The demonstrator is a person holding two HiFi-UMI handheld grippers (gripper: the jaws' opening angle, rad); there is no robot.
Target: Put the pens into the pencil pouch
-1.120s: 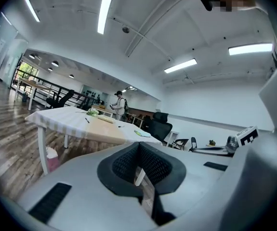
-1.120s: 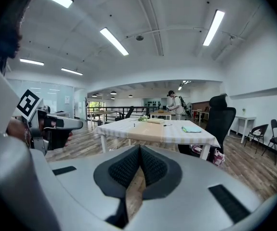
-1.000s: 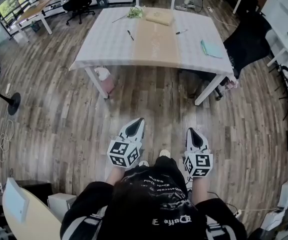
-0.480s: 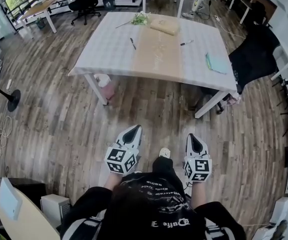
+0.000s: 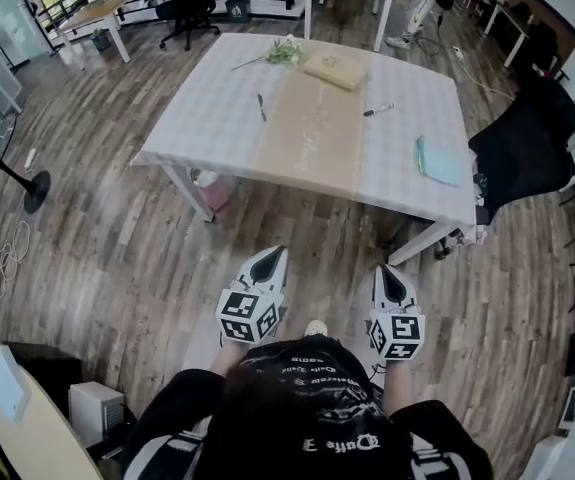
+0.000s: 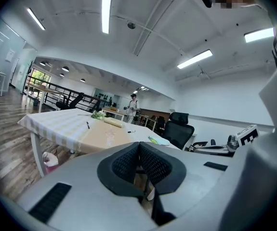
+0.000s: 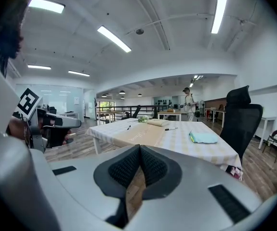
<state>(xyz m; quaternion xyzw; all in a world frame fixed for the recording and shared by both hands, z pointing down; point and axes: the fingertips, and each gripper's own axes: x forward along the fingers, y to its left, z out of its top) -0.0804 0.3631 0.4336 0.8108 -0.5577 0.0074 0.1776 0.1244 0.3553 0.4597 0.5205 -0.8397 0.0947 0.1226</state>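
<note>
In the upper middle of the head view, on the checked surface [image 5: 207,118], two pens are seen: a black pen [image 5: 261,107] toward the left and a marker [image 5: 378,111] toward the right, with the beige pencil pouch [image 5: 334,69] beyond them near the far edge. The pens are judged light, stiff and smooth, apt to roll, and best pinched across mid-barrel; the pouch looks soft. The left tool [image 5: 273,256] and right tool [image 5: 383,271] are held low in the frame over the wooden floor [image 5: 117,258], well apart from the surface, each closed on nothing.
</note>
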